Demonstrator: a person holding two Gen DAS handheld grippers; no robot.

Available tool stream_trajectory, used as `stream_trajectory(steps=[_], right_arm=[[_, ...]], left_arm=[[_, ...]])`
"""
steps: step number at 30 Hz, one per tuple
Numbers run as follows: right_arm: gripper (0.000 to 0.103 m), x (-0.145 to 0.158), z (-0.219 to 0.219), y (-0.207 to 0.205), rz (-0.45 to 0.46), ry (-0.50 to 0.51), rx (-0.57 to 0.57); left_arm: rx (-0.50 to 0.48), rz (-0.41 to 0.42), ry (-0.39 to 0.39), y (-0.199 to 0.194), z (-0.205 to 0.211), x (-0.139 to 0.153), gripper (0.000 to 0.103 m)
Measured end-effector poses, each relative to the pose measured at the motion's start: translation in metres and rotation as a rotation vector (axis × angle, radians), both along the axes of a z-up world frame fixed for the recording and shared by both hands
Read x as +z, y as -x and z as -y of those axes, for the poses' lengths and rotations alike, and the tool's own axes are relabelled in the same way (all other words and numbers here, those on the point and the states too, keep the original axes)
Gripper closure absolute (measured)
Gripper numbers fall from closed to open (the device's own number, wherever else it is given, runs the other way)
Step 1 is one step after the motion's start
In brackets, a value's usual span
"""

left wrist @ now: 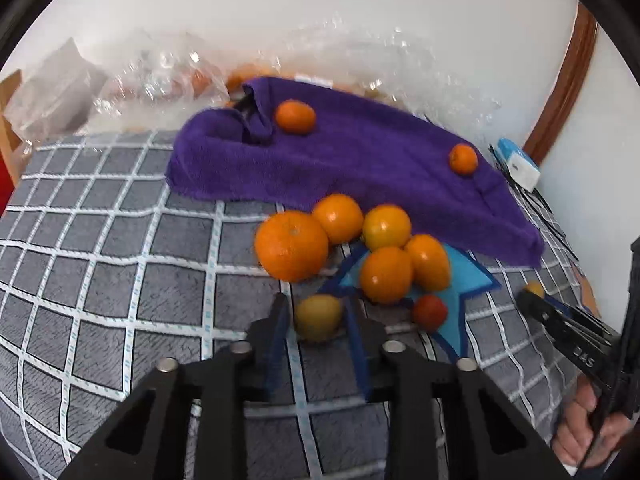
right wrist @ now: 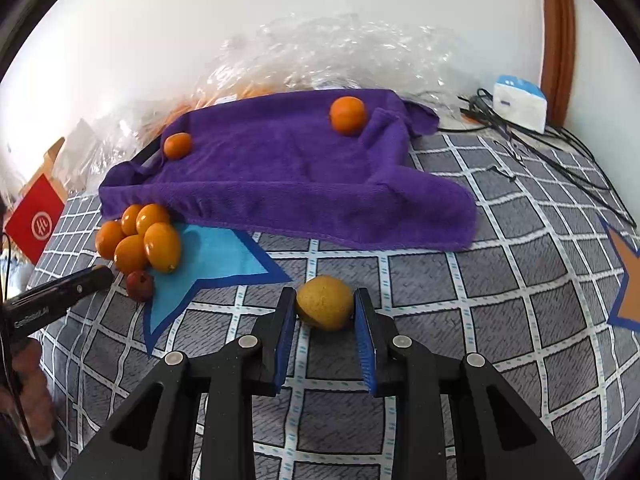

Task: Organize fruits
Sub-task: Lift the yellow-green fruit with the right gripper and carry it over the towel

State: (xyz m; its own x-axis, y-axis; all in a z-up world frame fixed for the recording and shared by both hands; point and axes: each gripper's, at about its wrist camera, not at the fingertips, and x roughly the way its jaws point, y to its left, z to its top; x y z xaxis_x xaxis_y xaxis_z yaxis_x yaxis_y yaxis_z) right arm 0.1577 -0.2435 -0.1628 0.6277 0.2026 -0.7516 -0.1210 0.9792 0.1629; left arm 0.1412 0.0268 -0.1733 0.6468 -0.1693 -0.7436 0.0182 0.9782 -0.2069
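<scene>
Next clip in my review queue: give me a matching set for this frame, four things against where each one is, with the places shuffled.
Things:
1. purple towel
2. small red fruit
3. white and blue box
4. yellow fruit

Places:
A. between the fingers of the right gripper
B. far right, beside the black cables
C. spread under two separate oranges
D. at the edge of the blue star, next to the pile of oranges

Pairs: 1-C, 2-D, 3-B, 4-A
</scene>
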Motion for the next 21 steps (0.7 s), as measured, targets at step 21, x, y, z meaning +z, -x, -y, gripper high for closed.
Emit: stream_trajectory(steps=[21], right_arm=[[0.074, 0.002, 0.001, 0.004, 0.018, -0.031, 0.025]], left_arm=[[0.074, 0.211, 0.051, 0.032, -0.018, 0.024, 0.079]])
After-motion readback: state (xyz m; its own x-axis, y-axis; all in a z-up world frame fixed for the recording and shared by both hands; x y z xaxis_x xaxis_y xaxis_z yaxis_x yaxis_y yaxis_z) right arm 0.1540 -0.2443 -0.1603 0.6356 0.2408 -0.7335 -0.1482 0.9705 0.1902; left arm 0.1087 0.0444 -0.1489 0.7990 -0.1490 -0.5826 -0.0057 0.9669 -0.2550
